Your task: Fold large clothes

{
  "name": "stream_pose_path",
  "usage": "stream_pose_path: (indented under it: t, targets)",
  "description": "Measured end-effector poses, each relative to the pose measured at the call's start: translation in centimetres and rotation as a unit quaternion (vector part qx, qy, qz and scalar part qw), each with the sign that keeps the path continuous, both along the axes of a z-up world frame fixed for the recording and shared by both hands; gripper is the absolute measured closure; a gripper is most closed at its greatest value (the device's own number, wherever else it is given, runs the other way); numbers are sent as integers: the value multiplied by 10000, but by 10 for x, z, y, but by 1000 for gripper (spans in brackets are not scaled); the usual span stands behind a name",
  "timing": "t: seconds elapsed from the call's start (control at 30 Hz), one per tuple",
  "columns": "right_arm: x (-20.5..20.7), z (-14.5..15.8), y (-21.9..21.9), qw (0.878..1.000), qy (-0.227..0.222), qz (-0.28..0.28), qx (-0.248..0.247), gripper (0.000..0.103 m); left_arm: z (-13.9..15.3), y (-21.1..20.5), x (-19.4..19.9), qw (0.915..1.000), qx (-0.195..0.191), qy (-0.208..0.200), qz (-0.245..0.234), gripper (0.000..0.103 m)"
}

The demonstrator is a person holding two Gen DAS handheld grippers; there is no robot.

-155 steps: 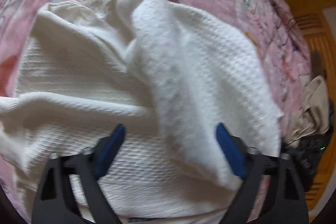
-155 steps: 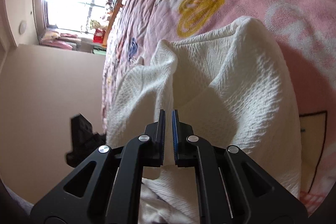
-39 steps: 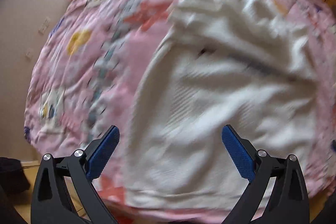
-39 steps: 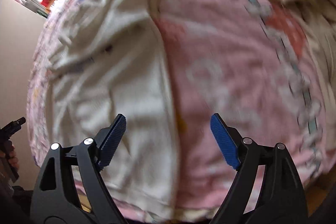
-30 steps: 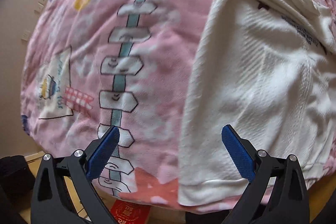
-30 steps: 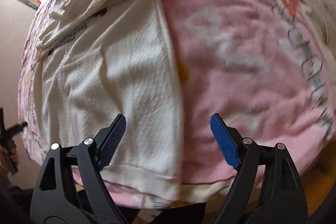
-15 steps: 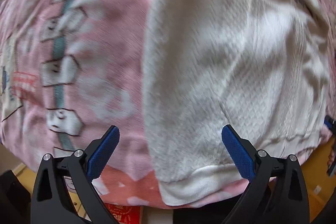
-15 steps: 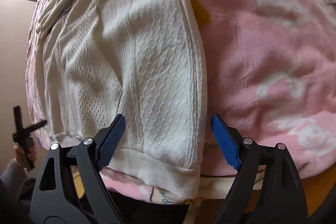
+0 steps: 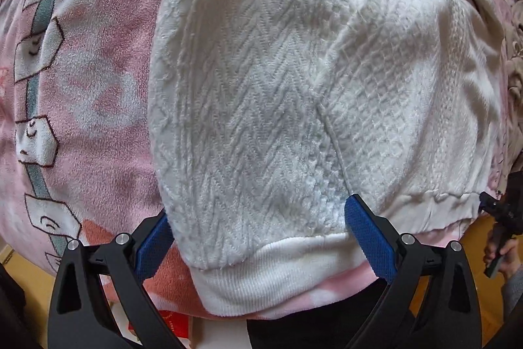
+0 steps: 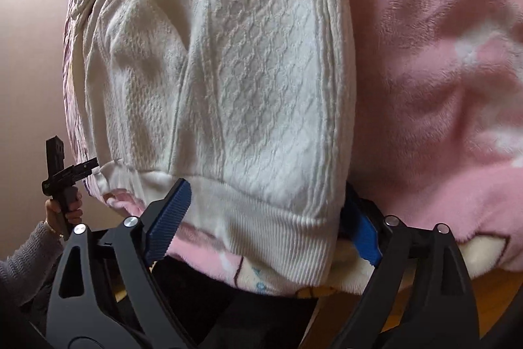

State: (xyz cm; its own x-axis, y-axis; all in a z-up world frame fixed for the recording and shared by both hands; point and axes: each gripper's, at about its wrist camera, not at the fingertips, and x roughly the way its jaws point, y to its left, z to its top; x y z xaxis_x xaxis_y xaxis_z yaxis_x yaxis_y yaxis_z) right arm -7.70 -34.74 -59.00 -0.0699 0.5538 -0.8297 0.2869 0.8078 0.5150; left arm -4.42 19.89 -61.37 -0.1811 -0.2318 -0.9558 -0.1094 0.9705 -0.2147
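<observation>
A white knitted sweater (image 9: 278, 80) lies flat on a pink blanket (image 9: 98, 80), its ribbed hem (image 9: 271, 270) hanging at the bed's near edge. My left gripper (image 9: 258, 234) stands open, its blue pads straddling the hem's left corner. In the right wrist view the same sweater (image 10: 235, 71) fills the middle, and my right gripper (image 10: 264, 221) has its jaws opening wide around the hem's right corner (image 10: 287, 244). The right pad sits partly hidden behind the sweater's edge. Neither pair of pads presses the cloth.
The pink blanket (image 10: 441, 71) spreads to the right of the sweater. A hand in a grey sleeve (image 10: 62, 211) holds the other gripper at the left edge of the right wrist view. Wooden floor (image 9: 474, 237) shows below the bed edge.
Both grippers have sunk toward the sweater's hem and tilted more steeply down. The knit now fills each view and the hem corners lie between the jaws.
</observation>
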Motion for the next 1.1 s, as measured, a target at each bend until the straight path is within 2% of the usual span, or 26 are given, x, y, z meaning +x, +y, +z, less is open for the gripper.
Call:
stream_pose_path:
  t: [0.07, 0.13, 0.2, 0.3, 0.4, 0.47, 0.5, 0.57, 0.67, 0.77, 0.93, 1.03, 1.1]
  targets:
    - [3, -7, 6, 10000, 21, 73, -17, 8, 0, 5, -1, 10000, -75, -20, 26, 21]
    - [9, -11, 19, 9991, -3, 373, -213, 6, 1, 15, 4, 9999, -130, -40, 6, 29]
    - [14, -8, 28, 9976, -46, 542, -429, 6, 2, 14, 9, 9998, -183, -23, -31, 34]
    - [12, -5, 29, 9977, -103, 405, -538, 8, 4, 16, 18, 9998, -196, -4, -5, 40]
    - [9, 1, 25, 9963, -177, 445, -719, 26, 9, 18, 26, 9996, -261, -6, 128, 55]
    - [5, 6, 18, 9961, -265, 468, -694, 44, 15, 19, 34, 9995, -293, -22, 129, 63]
    - [4, 10, 17, 9963, -277, 450, -676, 49, 18, 20, 34, 9995, -289, -45, 118, 67]
    - [2, 15, 12, 9972, -305, 385, -571, 66, 20, 20, 32, 9992, -344, -60, 177, 80]
    - [4, 21, 12, 9969, -350, 457, -542, 75, 27, 19, 27, 9989, -360, -75, 287, 90]
    - [6, 27, 12, 9978, -368, 344, -436, 83, 36, 23, 23, 9991, -359, -112, 215, 94]
    - [0, 55, 11, 9980, -619, 127, -93, 86, 61, 16, 18, 9992, -342, -194, -59, 96]
    - [-5, 71, 9, 9969, -737, -263, 91, 87, 87, 17, 18, 9984, -373, -415, 11, 96]
    - [-7, 85, 5, 9950, -821, -533, 177, 87, 100, 27, 16, 9963, -588, -517, 342, 96]
